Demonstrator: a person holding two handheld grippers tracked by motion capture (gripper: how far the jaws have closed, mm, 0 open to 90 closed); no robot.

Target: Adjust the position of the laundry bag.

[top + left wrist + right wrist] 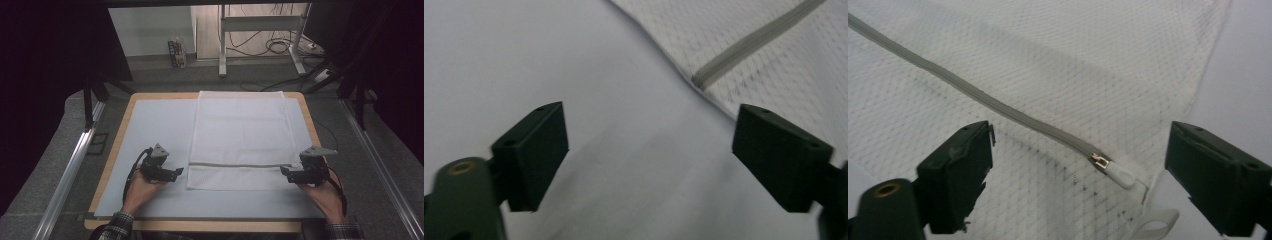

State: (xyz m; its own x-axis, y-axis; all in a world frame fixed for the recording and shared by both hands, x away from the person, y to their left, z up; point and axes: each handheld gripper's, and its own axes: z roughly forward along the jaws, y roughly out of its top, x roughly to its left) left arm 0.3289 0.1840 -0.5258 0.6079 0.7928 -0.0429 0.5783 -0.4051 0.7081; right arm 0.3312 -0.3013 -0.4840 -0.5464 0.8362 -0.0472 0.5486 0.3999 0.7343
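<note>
A white mesh bag (240,140) lies flat on the pale mat (155,125), with a grey zipper (235,164) across its near end. My left gripper (176,172) hovers just left of the bag's near left edge, jaws open and empty; in the left gripper view the bag's corner (774,65) and the zipper end (704,77) lie ahead. My right gripper (285,171) sits at the bag's near right edge, open. In the right gripper view the zipper (998,107) and its white pull (1120,175) lie between the spread jaws, untouched.
The mat covers a wooden table (120,135) whose edges show all round. Metal rails (70,170) run along both sides. Beyond the table stand a metal frame (260,30) and floor cables (280,47).
</note>
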